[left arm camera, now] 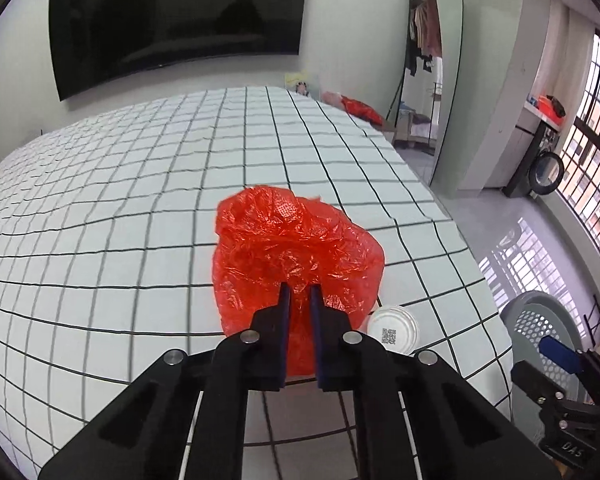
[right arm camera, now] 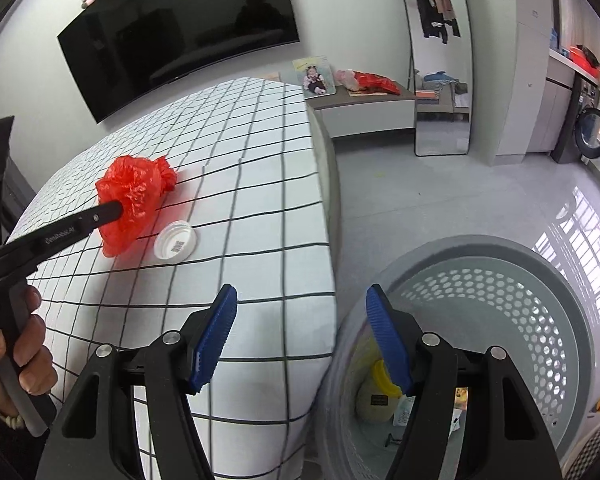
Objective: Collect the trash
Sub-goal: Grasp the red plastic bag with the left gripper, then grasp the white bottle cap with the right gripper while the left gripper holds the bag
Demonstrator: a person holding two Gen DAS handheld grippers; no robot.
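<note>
The left gripper (left arm camera: 300,292) is clamped on the near edge of a crumpled red plastic bag (left arm camera: 296,248), which lies on the bed (left arm camera: 140,184) close to its right-hand side, and the main risk is that the hold takes only a thin fold of film. The bag is light, slippery and loosely bunched, so when lifted it could slide out from between the narrow dark fingers (left arm camera: 284,320), or unfurl and drag across the sheet. How much of the plastic actually sits between the jaws is hard to judge, since the fingers hide the pinch point in the left wrist view and the right wrist view shows it only from the side. Just beside the bag lies a small round white lid (right arm camera: 176,240) with a printed code on top; it is rigid, shallow and ribbed at the rim, and a trailing corner of the bag could knock it off the edge of the mattress. The right gripper (right arm camera: 300,336) hangs empty with its ribbed blue pads (right arm camera: 216,340) well apart, straddling the gap between the bed and a grey perforated basket (right arm camera: 532,304). That basket is hard plastic with a honeycomb wall and already holds a few items, so a bag released too high could drift and land on the glossy floor (right arm camera: 460,200) instead.
</note>
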